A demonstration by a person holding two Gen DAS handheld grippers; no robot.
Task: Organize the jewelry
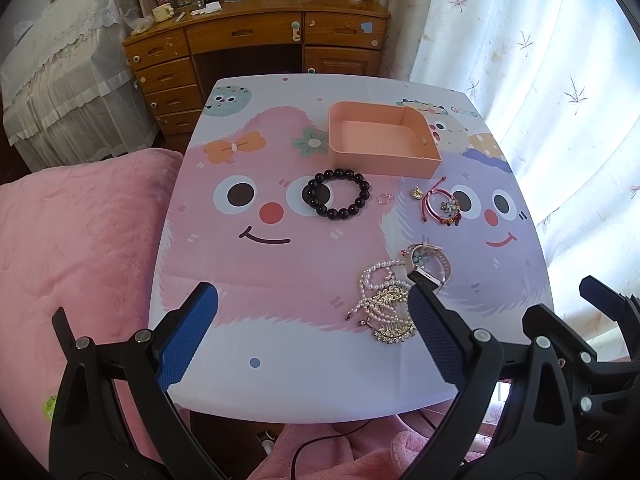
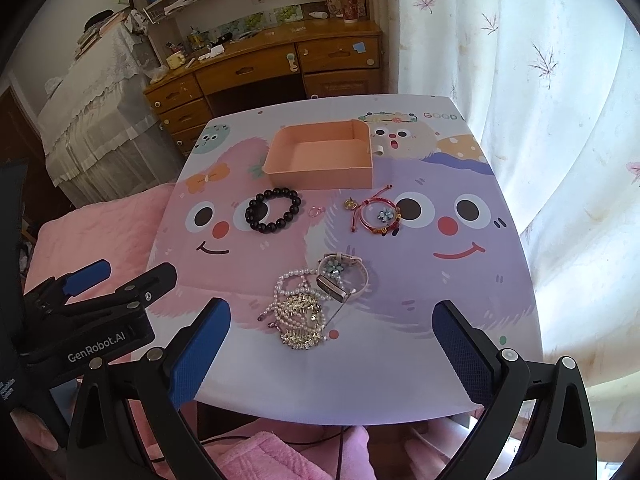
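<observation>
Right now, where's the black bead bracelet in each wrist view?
Left wrist: black bead bracelet sits just above picture centre, on the pink cartoon face, in front of the box's left corner.
Right wrist: bracelet lies left of centre, again on the pink face.
Shared landmark: the pink box, directly behind the bracelet in both views.

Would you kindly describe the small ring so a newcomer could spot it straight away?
Find the peach tray on the cartoon tablecloth. Just in front lies a black bead bracelet; the ring sits immediately right of it: tiny, thin, pinkish, smallest piece there.
</observation>
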